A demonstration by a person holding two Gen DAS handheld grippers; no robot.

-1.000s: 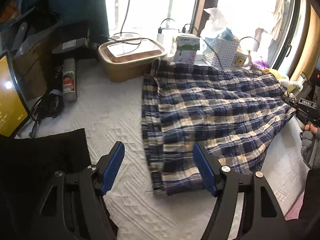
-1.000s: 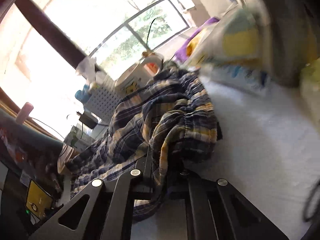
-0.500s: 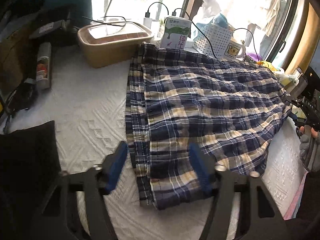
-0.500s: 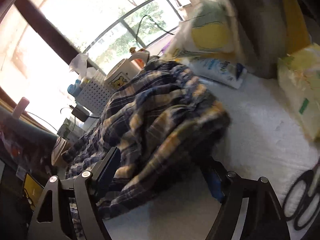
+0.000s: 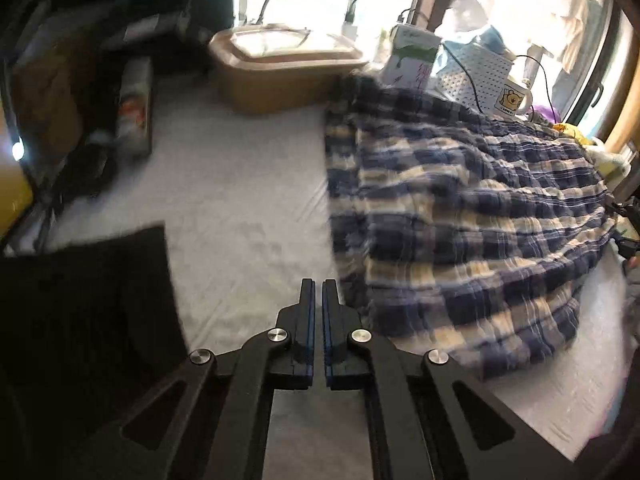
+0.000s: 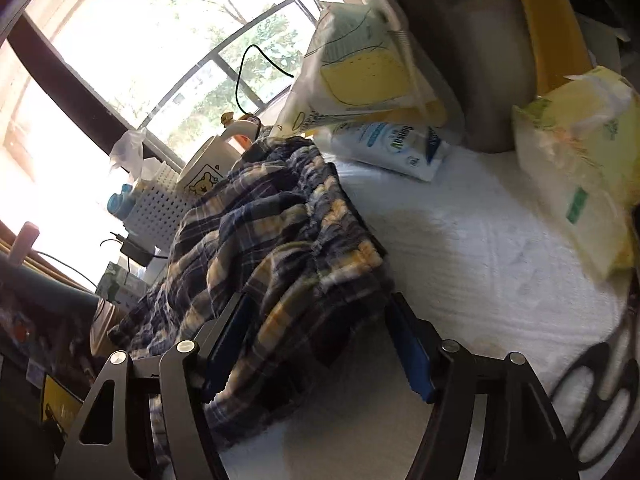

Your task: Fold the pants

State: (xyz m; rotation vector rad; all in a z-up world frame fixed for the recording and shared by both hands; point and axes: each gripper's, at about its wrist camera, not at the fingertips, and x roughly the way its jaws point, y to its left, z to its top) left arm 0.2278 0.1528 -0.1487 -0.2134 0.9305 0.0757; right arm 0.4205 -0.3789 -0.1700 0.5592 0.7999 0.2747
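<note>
**Left tongs closed and empty, right tongs narrowing around the pants**

My left gripper (image 5: 317, 284) sits lower centre, jaws together with nothing between them, just beside the plaid pants (image 5: 460, 216) spread across the right of frame on the white cloth (image 5: 240, 200). My right gripper (image 6: 316, 308) is closing, bunched waistband between its jaws, pads not pressing.

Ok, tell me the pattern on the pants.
Plaid pants: navy blue, cream and yellow checks, clearest in the left wrist view.

Blown-out daylight floods through the tall glass windows (image 6: 132, 52) at the frames' top; motion blur smears everything, fisheye edges darken and bend.
</note>
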